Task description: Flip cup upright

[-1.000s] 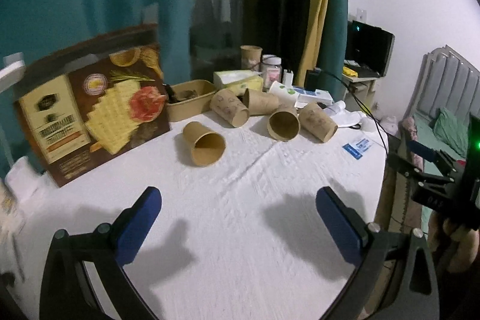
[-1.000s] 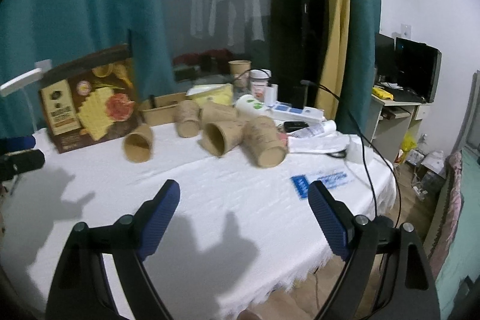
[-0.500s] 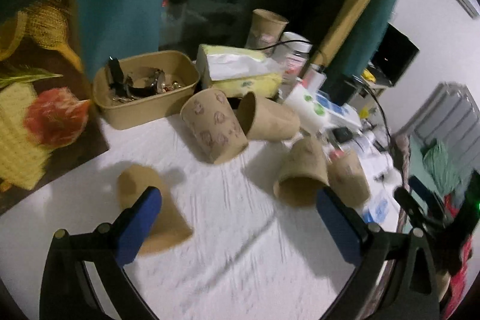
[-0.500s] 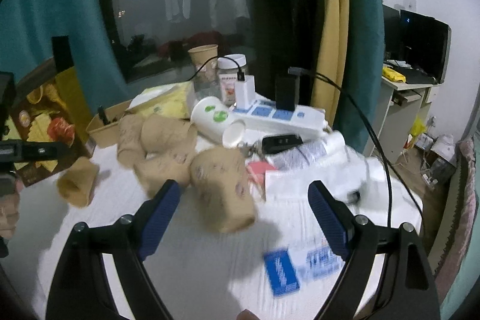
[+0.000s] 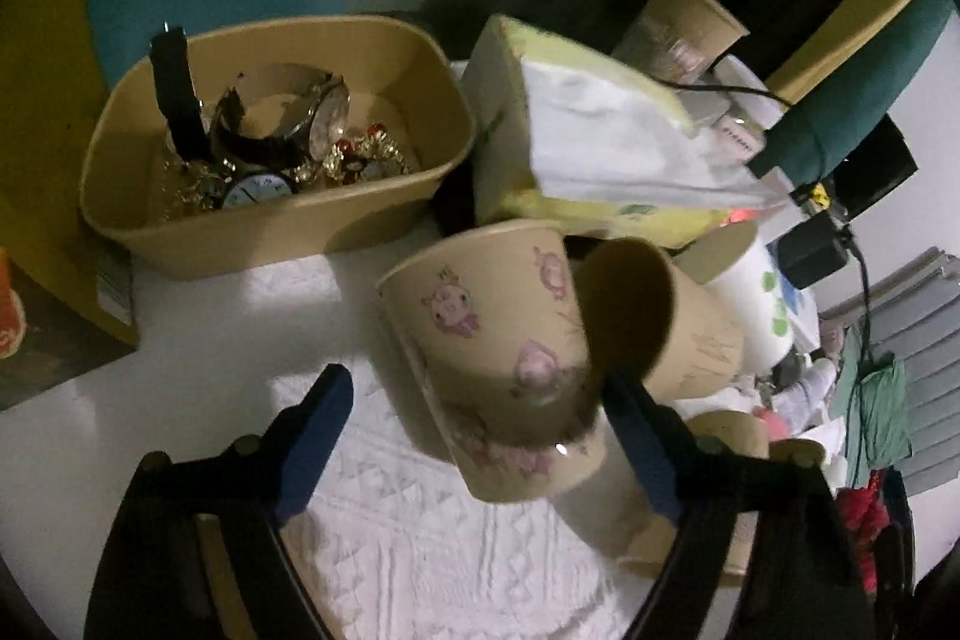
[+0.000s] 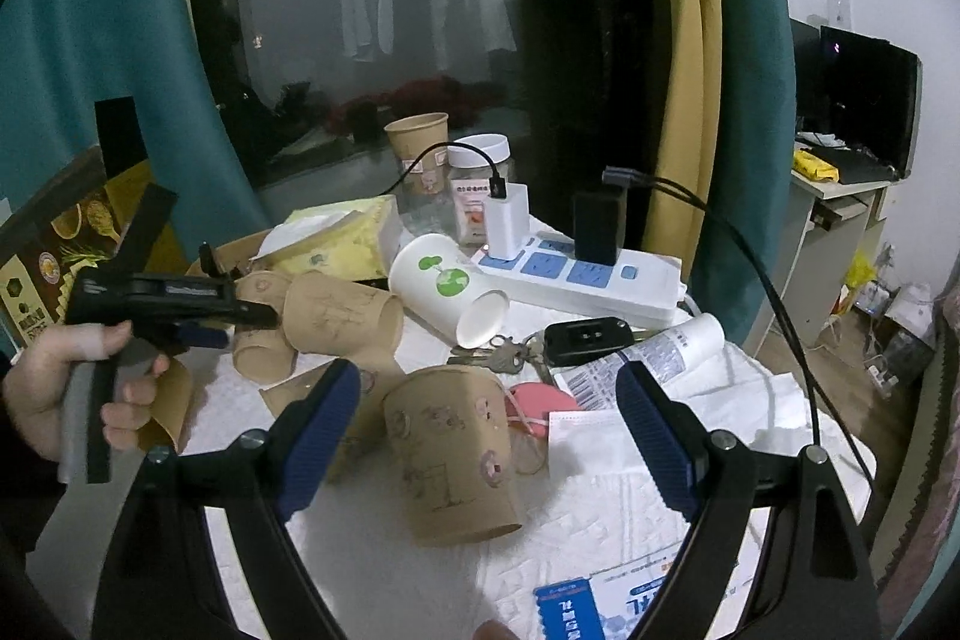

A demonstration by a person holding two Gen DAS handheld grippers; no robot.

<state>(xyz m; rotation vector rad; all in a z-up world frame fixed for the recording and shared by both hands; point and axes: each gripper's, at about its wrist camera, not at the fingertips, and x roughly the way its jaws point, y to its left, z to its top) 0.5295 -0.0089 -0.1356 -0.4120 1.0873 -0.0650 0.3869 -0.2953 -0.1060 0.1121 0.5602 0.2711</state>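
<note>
Several tan paper cups lie on their sides on the white tablecloth. In the left wrist view a cup with pink pig prints (image 5: 498, 358) lies between the fingers of my left gripper (image 5: 477, 439), with a plain tan cup (image 5: 666, 334) against it. The jaws have just been closing; the right pad (image 5: 642, 442) is at the cup's side and the left pad (image 5: 312, 430) stands apart from it. The right wrist view shows my right gripper (image 6: 489, 436) open around another printed cup (image 6: 450, 460), clear on both sides. A hand (image 6: 72, 388) holds the left gripper (image 6: 240, 325) over the cups at the left.
A tan tub (image 5: 276, 226) of watches and a yellow tissue pack (image 5: 600, 148) stand behind the cups. A white cup with green print (image 6: 450, 286), a power strip (image 6: 588, 274) with chargers, keys (image 6: 504, 355) and papers crowd the right side. A waffle box (image 6: 54, 244) leans at the left.
The left gripper has moved forward and down onto the pig-print cup, rolled, and its jaws have narrowed. The right gripper came closer to the cup cluster, then held still.
</note>
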